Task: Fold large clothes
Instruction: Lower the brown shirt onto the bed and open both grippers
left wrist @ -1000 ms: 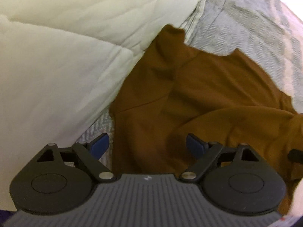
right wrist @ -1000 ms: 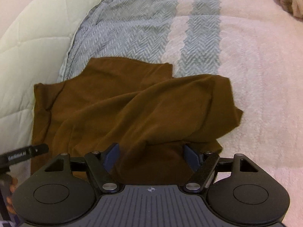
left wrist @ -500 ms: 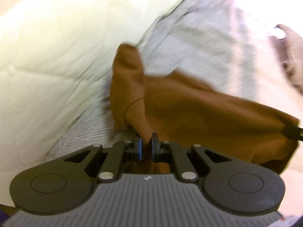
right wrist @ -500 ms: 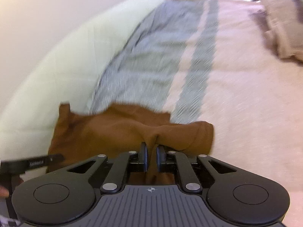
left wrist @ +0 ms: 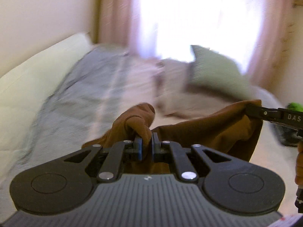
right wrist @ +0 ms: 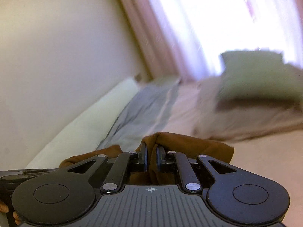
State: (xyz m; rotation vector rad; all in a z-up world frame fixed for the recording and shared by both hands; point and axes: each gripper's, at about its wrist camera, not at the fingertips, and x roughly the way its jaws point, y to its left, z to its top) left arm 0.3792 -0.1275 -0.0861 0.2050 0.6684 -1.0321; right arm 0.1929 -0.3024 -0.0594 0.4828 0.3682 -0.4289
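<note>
A bedroom: a pale wall (right wrist: 56,56), pink curtains (left wrist: 117,15) over a bright window, and a bed (left wrist: 79,98) that fills the lower field of both wrist views, which are smeared by motion. The bed carries a grey-and-pink striped cover, a cream quilt (left wrist: 34,75) along the wall side, and a green pillow (left wrist: 215,71) propped against the far end, well apart from the work.

The brown garment (left wrist: 208,130), the task's large item, hangs in the air above the bed, stretched between the two tools rather than lying flat. By the look of it, the garment is held at two separated points along one edge so that its own weight can pull the fabric straight, which would give a clean panel to lay down and fold.

The left tongs (left wrist: 146,147) are narrowed onto a bunched corner of the garment, a knuckle of cloth bulging above the blue pads. The right tongs (right wrist: 151,158) are likewise pinched on a fold of the same fabric, the cloth draping over both black fingers; in the left view they appear at the right edge, gripping the garment's other corner. A bit of the person's hand (left wrist: 299,162) shows at that edge.
</note>
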